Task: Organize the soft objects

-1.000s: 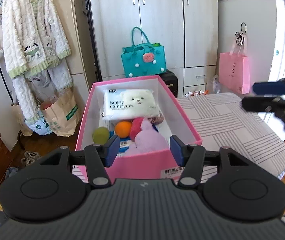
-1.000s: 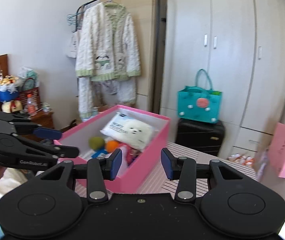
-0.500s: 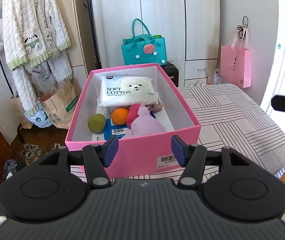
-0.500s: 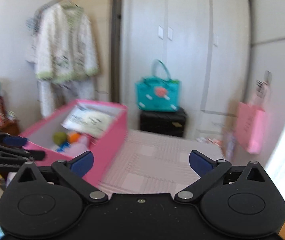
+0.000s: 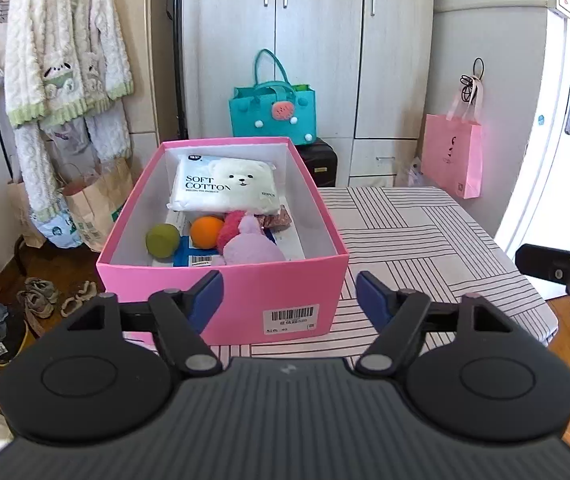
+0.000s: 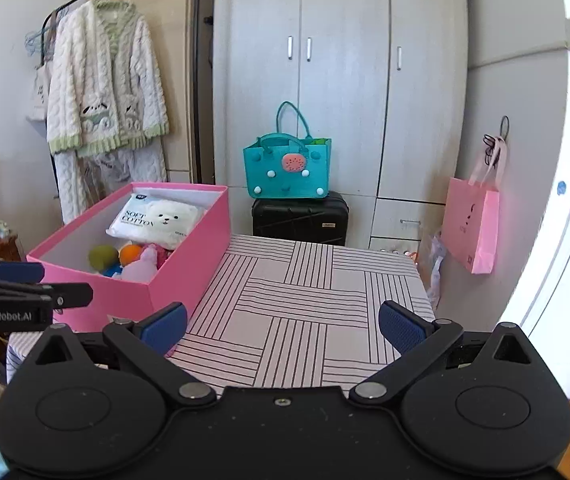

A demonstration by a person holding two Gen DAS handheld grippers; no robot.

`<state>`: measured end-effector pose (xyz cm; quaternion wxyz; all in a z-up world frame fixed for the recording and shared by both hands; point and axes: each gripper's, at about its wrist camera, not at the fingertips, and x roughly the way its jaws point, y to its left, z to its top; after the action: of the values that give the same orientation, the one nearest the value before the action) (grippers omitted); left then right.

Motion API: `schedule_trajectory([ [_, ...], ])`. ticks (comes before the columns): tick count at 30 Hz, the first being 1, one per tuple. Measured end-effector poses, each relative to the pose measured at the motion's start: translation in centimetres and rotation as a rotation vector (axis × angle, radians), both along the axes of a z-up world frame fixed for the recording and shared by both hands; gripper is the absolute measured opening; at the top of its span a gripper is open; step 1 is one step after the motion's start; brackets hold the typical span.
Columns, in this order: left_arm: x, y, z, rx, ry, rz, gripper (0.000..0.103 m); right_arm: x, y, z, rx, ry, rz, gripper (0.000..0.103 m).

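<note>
A pink box [image 5: 245, 296] stands on the striped table [image 5: 413, 240]. In it lie a white soft-cotton pack [image 5: 225, 186], a green ball [image 5: 162, 241], an orange ball [image 5: 206, 231], a pink plush [image 5: 232, 229] and a purple plush [image 5: 251, 246]. My left gripper [image 5: 289, 296] is open and empty, in front of the box's near wall. My right gripper [image 6: 283, 326] is open and empty over the table's near edge, right of the box [image 6: 189, 276]. The left gripper also shows in the right wrist view [image 6: 25, 288].
A teal bag [image 6: 287, 168] sits on a black suitcase [image 6: 300, 218] by the wardrobe [image 6: 341, 80]. A pink bag [image 6: 473, 228] hangs at right. A white robe [image 6: 103, 92] hangs at left. Shoes [image 5: 41, 298] lie on the floor.
Both grippers have drawn back from the box. The right gripper swung right over the table and its jaws opened wide. The left gripper's jaws have opened a little more.
</note>
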<state>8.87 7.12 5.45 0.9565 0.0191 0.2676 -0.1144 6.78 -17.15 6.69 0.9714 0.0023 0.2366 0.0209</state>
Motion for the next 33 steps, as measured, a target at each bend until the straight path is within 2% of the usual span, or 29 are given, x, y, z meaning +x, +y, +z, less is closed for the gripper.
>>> schedule_trajectory([
  [5,-1.0,-0.6,0.1,0.018,-0.028,0.025,0.096,-0.5,0.3,-0.7,-0.039,-0.027,-0.023,0.103],
  [7,-1.3,-0.7,0.0,0.013,-0.041,0.045,0.096,-0.3,0.3,-1.2,-0.057,-0.021,-0.064,0.103],
  [12,-1.3,-1.2,-0.2,0.025,-0.034,0.057,0.102,-0.4,-0.2,-1.7,-0.038,0.002,-0.068,0.103],
  [18,-1.4,-1.3,-0.7,0.037,-0.012,0.115,0.103,-0.8,-0.1,-1.7,-0.045,-0.008,-0.076,0.103],
  [22,-1.8,-1.2,-1.0,0.023,-0.006,0.108,0.103,-1.0,0.0,-1.7,-0.044,-0.011,-0.085,0.103],
  [27,-2.7,-1.5,-1.2,0.069,-0.041,0.119,0.103,-1.2,0.1,-1.9,-0.041,-0.009,-0.088,0.103],
  [33,-3.3,-1.6,-1.0,0.070,-0.056,0.108,0.103,-1.5,0.3,-2.1,-0.057,-0.005,-0.082,0.103],
])
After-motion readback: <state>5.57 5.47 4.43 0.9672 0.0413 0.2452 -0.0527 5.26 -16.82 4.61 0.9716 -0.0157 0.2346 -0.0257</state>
